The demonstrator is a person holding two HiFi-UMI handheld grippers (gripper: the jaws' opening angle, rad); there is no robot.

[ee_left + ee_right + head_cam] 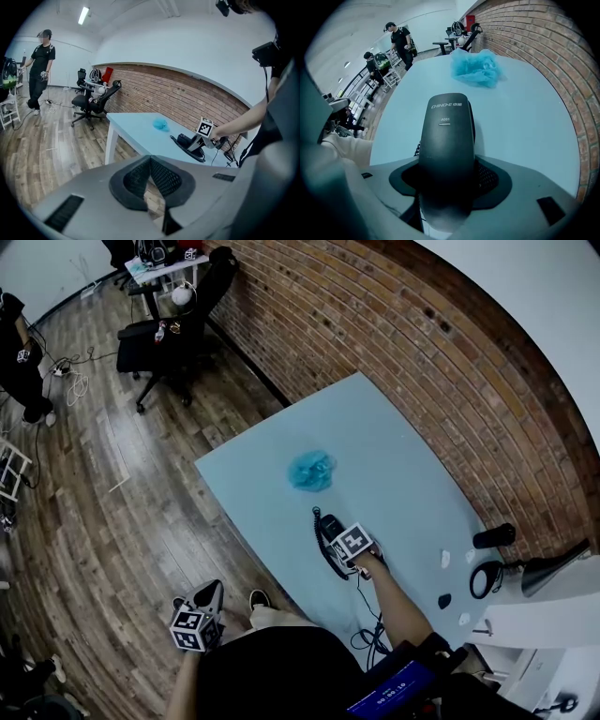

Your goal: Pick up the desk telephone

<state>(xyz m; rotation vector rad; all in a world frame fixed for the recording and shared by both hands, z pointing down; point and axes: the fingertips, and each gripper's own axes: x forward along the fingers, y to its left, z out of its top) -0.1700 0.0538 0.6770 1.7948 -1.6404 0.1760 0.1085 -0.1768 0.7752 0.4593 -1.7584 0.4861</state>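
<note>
- Left gripper view: the left gripper (150, 164) hangs off the table's (136, 129) near side, above the wood floor. Its jaws are together with nothing between them, and the desk telephone (188, 140) lies far ahead of them and to their right.
- Held that far away, these jaws cannot steady anything, so any slip in the lift would probably go uncaught.
- The right gripper (449, 178) has its jaws clamped on the handset (446, 131), one pad on each long side, near the end closest to the camera.
- The main risk, as I judge it, is that only the handset comes up. The base is mostly hidden beneath it, so an upward pull could stretch the coiled cord (319, 542) and drag or tip the base across the table.
- A second risk is rotation. The shell looks smooth and rounded, and most of its length reaches out beyond the jaws, so the far end could sag or twist in the grip.
- The handset is dark grey and matt, long and domed, with pale maker's lettering and a small label on its back. The cord loops out black from under the jaws on their left.
- A crumpled blue thing (476, 68) lies well ahead of the jaws and slightly to the right, clear of the lift path.
- The brick wall (534, 42) runs along the table's edge to the right of the jaws, which leaves little room to swing that way.
</note>
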